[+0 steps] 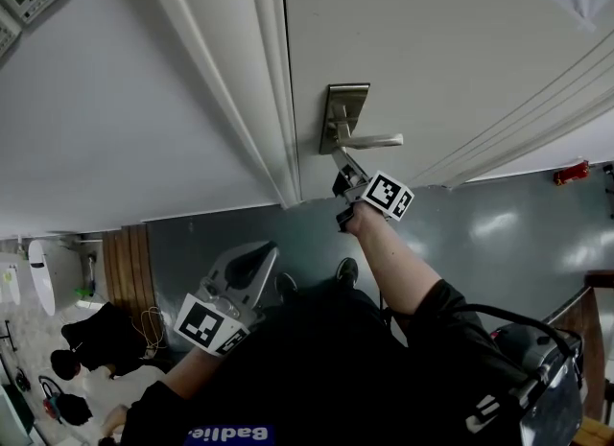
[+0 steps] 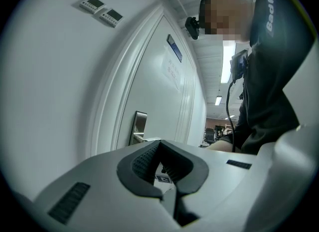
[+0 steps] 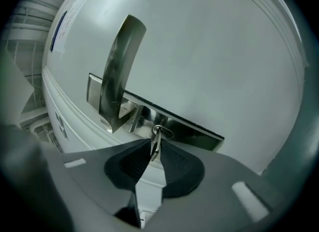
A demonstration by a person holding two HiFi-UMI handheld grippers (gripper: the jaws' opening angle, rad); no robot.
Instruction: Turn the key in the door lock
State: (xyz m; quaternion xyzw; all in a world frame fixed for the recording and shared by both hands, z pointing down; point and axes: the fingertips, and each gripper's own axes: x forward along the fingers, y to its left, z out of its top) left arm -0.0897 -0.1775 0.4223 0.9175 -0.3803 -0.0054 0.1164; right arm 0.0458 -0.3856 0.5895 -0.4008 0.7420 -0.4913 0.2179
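Note:
A white door [image 1: 432, 41] carries a brushed-metal lock plate [image 1: 343, 108] with a lever handle [image 1: 372, 140]. In the right gripper view a small silver key [image 3: 156, 143] sticks out of the lock cylinder [image 3: 161, 130] below the lever [image 3: 117, 71]. My right gripper [image 3: 155, 147] is shut on the key, whose bow is pinched between the dark ribbed pad tips. From the head view that gripper [image 1: 343, 170] reaches just under the lock plate. My left gripper [image 1: 255, 256] hangs low, left of the door, its pads [image 2: 144, 158] meeting at the tips with nothing held.
The white door frame [image 1: 273, 99] runs left of the lock. Two wall control panels [image 2: 102, 10] sit on the wall left of the frame. The floor shows my shoe [image 1: 346, 269], a small red object [image 1: 570, 173] at the right, and dark bags [image 1: 91, 339] at the lower left.

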